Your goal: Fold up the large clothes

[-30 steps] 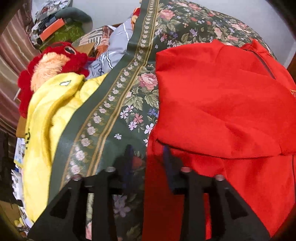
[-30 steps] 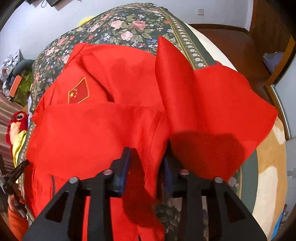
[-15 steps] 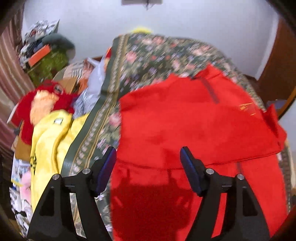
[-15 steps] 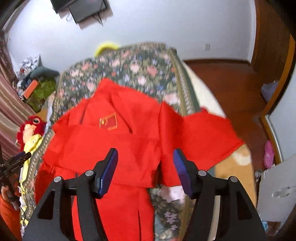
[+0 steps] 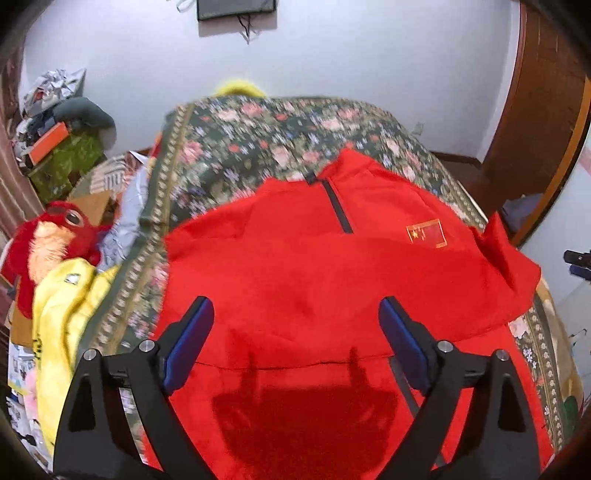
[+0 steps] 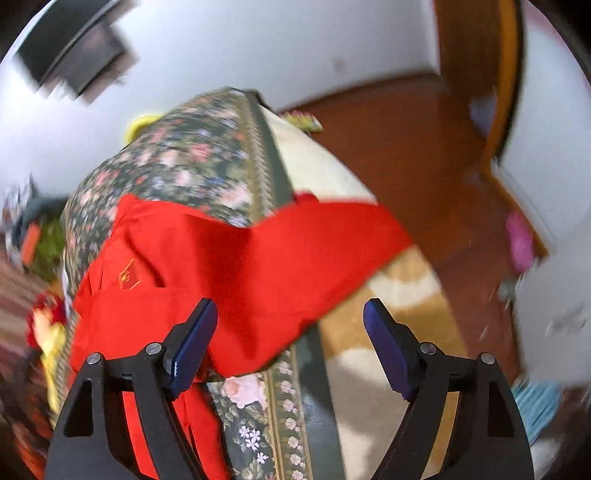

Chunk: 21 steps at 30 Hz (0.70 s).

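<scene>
On the bed, item one: your left tongs [image 5: 295, 341], a second ago nearly closed at the garment's edge, now stand wide apart and empty, lifted above the cloth, which has dropped lower in view. Item two: your right tongs [image 6: 290, 345], earlier pinching red fabric, now gape wide with nothing between the blue pads [image 6: 194, 345]; that view has swung toward the wooden floor [image 6: 406, 147] and blurs.

Markings: a small red flag patch with yellow stars and gold border [image 5: 424, 233] on the chest; no legible writing.

Item three: red garment [image 5: 314, 266], lying flat on the floral bedspread [image 5: 258, 147], dark zip [image 5: 338, 210] running down from the collar, its upper part folded down so a straight edge crosses the front. One red flap [image 6: 332, 236] reaches over the bed's side border in the right view.

Beside the bed, left: yellow cloth [image 5: 62, 295], red plush toy [image 5: 55, 232]. On the wall, a dark screen [image 5: 236, 8].
</scene>
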Tool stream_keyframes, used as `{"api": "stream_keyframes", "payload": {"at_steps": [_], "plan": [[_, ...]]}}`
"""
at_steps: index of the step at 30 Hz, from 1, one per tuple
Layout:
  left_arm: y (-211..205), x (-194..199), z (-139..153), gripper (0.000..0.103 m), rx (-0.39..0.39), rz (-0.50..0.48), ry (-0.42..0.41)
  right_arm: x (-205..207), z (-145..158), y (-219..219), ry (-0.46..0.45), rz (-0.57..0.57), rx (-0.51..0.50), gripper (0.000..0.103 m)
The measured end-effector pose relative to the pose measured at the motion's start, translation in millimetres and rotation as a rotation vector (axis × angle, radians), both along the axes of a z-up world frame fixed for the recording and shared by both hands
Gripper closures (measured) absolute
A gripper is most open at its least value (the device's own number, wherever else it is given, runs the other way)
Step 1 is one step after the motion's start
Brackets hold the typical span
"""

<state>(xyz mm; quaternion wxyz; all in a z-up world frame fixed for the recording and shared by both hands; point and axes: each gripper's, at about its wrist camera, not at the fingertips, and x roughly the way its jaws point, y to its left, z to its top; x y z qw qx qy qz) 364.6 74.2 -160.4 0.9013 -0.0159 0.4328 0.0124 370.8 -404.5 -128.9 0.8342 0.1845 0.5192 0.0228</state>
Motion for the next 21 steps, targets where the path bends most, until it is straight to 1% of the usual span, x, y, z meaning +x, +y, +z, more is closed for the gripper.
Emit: {"api": "stream_keyframes", "payload": {"at_steps": [1,4,6,7,9,11,12,13,14,16,18,19,20,21], "plan": [[-4,3,-8,0.012,-0.009,-0.005,0.019,4,-15,-11,0.035,-0.044,0.045,0.024],[-11,10,-25,0.012,-0.024,-0.015,0.057,11,-44,-29,0.091,-0.113,0.112,0.024],[-15,15,-36,0.012,-0.033,-0.02,0.086,17,-57,-35,0.114,-0.141,0.132,0.025],[-16,15,-40,0.012,-0.035,-0.021,0.091,20,-63,-36,0.121,-0.15,0.135,0.028],[-17,19,-48,0.012,-0.046,-0.019,0.107,26,-68,-38,0.117,-0.16,0.127,0.034],[-16,21,-55,0.012,-0.054,-0.012,0.118,31,-69,-39,0.098,-0.172,0.113,0.035],[-15,22,-58,0.012,-0.058,-0.009,0.122,35,-70,-38,0.082,-0.186,0.106,0.038],[-15,23,-62,0.012,-0.058,-0.006,0.128,39,-71,-39,0.074,-0.202,0.097,0.047],[-14,24,-67,0.012,-0.05,0.0,0.136,42,-72,-40,0.076,-0.211,0.095,0.052],[-11,23,-76,0.012,-0.029,0.016,0.155,53,-78,-38,0.087,-0.237,0.092,0.057],[-9,19,-83,0.012,-0.031,0.025,0.168,61,-83,-39,0.091,-0.251,0.09,0.064],[-7,16,-87,0.012,-0.04,0.031,0.177,64,-85,-39,0.1,-0.269,0.077,0.07],[-5,14,-89,0.012,-0.042,0.034,0.181,64,-86,-40,0.099,-0.279,0.061,0.074],[-4,11,-91,0.012,-0.034,0.037,0.185,64,-84,-40,0.089,-0.286,0.04,0.082]]}}
